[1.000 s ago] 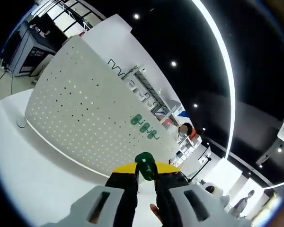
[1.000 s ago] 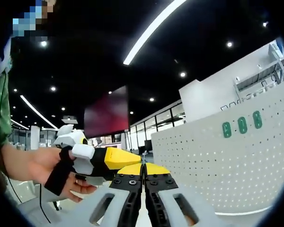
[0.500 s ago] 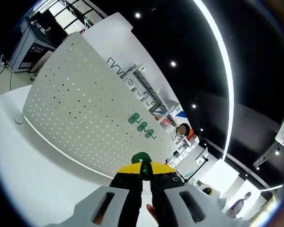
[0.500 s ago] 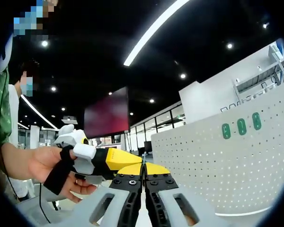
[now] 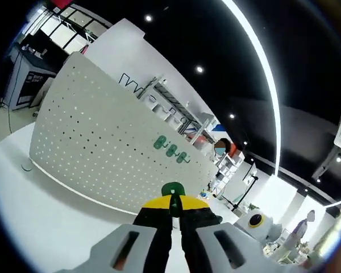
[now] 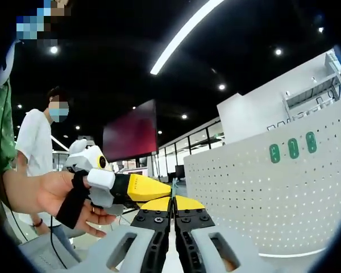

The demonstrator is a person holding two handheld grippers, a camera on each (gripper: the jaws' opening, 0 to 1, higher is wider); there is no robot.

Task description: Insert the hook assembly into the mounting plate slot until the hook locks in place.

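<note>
Left gripper view: tool (image 5: 173, 207) pinches rounded green hook (image 5: 173, 190).

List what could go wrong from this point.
1. The left gripper pinches the green hook by only a small part; it may twist or slip when pushed into the pegboard.
2. Three green hooks already sit there; the new one could knock them.
3. The board stands some way off, so alignment is unproven.
</note>
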